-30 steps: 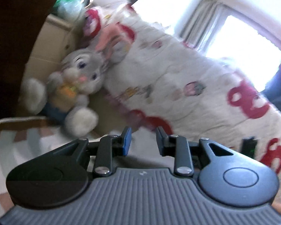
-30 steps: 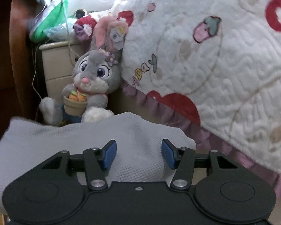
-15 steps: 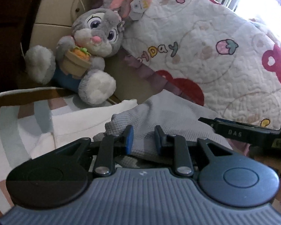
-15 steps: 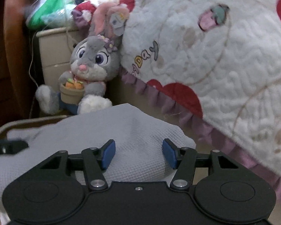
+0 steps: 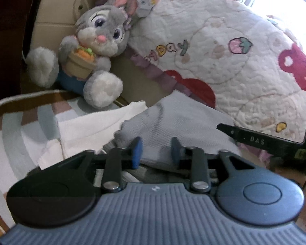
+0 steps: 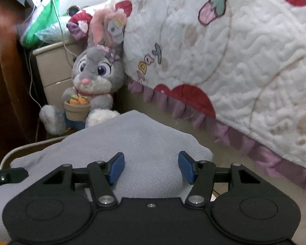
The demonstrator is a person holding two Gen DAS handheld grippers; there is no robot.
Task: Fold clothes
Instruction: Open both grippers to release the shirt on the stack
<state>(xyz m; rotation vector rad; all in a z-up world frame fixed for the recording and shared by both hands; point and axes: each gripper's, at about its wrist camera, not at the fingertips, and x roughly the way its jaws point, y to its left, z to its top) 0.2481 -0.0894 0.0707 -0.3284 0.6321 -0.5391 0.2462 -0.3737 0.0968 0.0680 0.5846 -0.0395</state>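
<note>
**A:** What would make this fold come out clean?

**B:** I'd say both hands should take the near edge at matching spots and carry it over level, so the cloth doesn't skew. From the left: the left gripper (image 5: 155,150) has its jaws a narrow way apart with nothing pinched, and the grey garment (image 5: 179,122) lies right under and just past its blue pads (image 5: 137,152).

**A:** Where does the garment sit?

**B:** On a striped mat (image 5: 16,122), partly over a white cloth (image 5: 87,128), close to the mat's far edge, with a plush rabbit (image 5: 95,40) beyond and the quilt (image 5: 224,51) hanging behind it.

**A:** And the other hand?

**B:** The right gripper (image 6: 151,167) is spread wide, empty, with the same grey garment (image 6: 136,140) humped between its pads and running ahead of them. The left one's fingertip shows at the garment's left edge. Each needs to dip to the cloth edge before closing, I reckon
</note>
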